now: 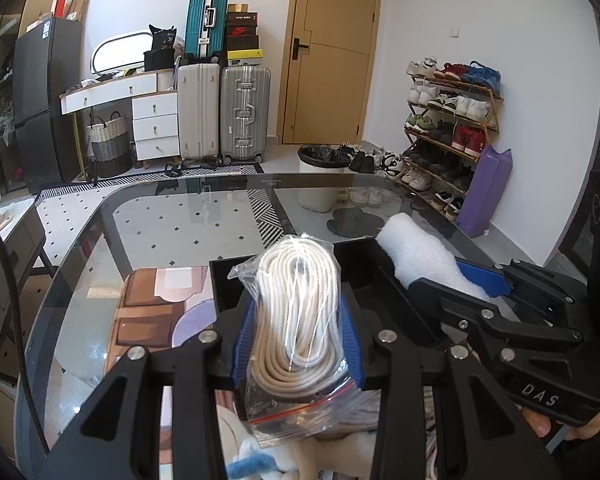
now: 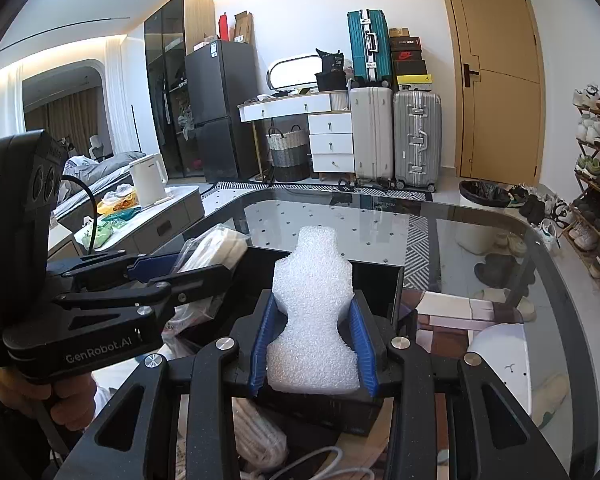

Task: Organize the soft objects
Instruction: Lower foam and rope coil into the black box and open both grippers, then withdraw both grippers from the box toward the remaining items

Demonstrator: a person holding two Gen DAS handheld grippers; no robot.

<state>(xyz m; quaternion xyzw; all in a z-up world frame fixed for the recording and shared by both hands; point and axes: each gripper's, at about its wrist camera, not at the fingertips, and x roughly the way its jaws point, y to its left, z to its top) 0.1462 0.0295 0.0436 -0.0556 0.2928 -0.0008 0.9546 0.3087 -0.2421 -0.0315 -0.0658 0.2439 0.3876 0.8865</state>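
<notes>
So right now my left gripper (image 1: 298,344) has its fingers clamped on a zip bag of coiled white rope (image 1: 300,312), and my right gripper (image 2: 314,344) is squeezing a white foam piece (image 2: 314,312) hard enough that it pinches in at the waist. Both are held up over the black bin (image 1: 364,276) sitting on the glass counter (image 1: 160,232), so my guess is they're about to get dropped in. What worries me: the bag is slick plastic and the fingers only catch it around the middle, so the rope could slide out or the bag could twist before it's over the bin. The foam is springy and so light that it might bounce or cling to a pad when I let go. The two grippers are also really near each other, side by side, so bumping one into the other is a real risk. More soft stuff sits below my hands, another rope bundle (image 2: 256,436) and a white cable (image 2: 320,464). Easy to snag those. Suitcases (image 1: 224,112) and the shoe rack (image 1: 448,128) are well apart, no issue
</notes>
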